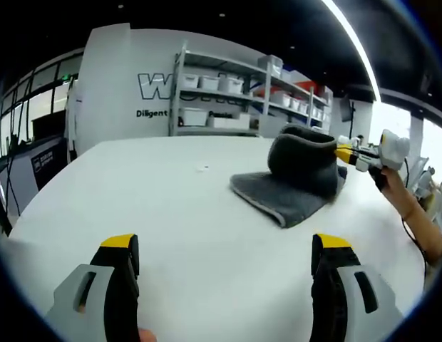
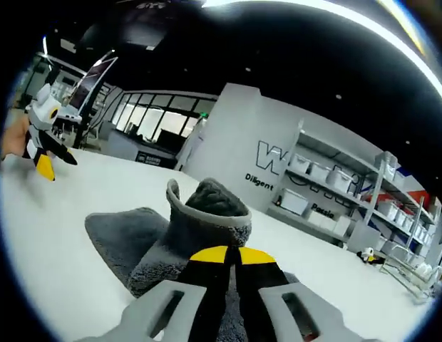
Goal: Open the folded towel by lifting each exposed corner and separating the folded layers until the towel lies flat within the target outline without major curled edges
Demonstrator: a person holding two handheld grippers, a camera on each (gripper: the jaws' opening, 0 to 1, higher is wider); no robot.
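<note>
My right gripper (image 2: 232,258) is clamped on a raised fold of the grey towel (image 1: 296,178), which lies partly folded on the white table (image 1: 171,206) ahead of my left gripper (image 1: 224,267), jaws apart over bare tabletop, shelving (image 1: 235,96) behind.

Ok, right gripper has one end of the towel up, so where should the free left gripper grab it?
Take the near corner of the grey towel, where the flat layer lies on the white table. Come in low from the left gripper's own side; that edge lies exposed and unpinned, while the right gripper holds the raised end.
</note>
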